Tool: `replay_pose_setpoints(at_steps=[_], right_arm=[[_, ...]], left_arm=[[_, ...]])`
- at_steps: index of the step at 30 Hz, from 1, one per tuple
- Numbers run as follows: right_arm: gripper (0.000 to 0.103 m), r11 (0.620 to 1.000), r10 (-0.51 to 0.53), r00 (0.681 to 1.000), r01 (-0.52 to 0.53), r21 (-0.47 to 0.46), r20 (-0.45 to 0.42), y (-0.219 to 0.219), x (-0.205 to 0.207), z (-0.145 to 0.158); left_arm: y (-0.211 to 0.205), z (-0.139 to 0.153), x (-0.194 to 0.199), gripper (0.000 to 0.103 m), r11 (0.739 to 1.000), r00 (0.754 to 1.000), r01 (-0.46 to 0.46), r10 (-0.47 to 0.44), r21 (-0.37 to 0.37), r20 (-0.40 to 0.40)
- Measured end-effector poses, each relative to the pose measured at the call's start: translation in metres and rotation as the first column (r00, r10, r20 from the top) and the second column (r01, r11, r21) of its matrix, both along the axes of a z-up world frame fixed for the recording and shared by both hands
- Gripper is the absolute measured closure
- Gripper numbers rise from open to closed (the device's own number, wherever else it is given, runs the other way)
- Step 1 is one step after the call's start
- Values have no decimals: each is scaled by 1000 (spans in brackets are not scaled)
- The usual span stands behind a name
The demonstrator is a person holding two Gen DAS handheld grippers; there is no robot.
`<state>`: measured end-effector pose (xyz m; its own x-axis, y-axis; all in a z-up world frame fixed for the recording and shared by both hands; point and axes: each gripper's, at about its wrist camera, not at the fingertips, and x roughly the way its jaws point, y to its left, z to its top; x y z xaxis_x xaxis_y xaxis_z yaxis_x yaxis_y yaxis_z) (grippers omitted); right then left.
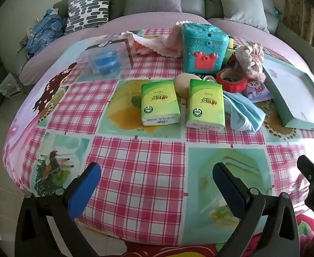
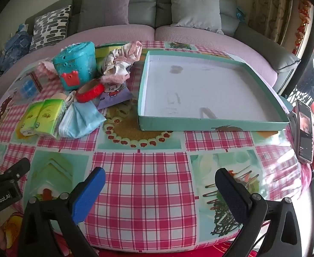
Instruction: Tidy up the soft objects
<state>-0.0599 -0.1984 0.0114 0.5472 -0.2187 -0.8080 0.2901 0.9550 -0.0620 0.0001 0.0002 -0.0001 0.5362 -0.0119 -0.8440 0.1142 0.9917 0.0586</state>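
Two tools, both spread wide and gripping nothing: left tool (image 1: 157,176) low in its frame, right tool (image 2: 160,181) low in its own, each hovering above the checked cloth of the bench (image 1: 135,167). Beyond the left tool, centre frame, two green tissue packs (image 1: 160,103) lying side by side, a blue face mask (image 1: 243,111) touching the right-hand pack. Further up, a red tape roll (image 1: 231,80), a teal toy box (image 1: 204,49) and a bundle of pale scrunchies (image 1: 250,61). Right of centre in the right view, an empty teal tray (image 2: 212,125).
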Motion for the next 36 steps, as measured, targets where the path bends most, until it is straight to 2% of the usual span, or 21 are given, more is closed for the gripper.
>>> replay_pose_setpoints(at_steps=[36], right_arm=[[0,1000,-2,1000,2,8,-12,-1,2,-4]], left_arm=[[3,-5,2,0,1000,1000,-6,6,18,-14]])
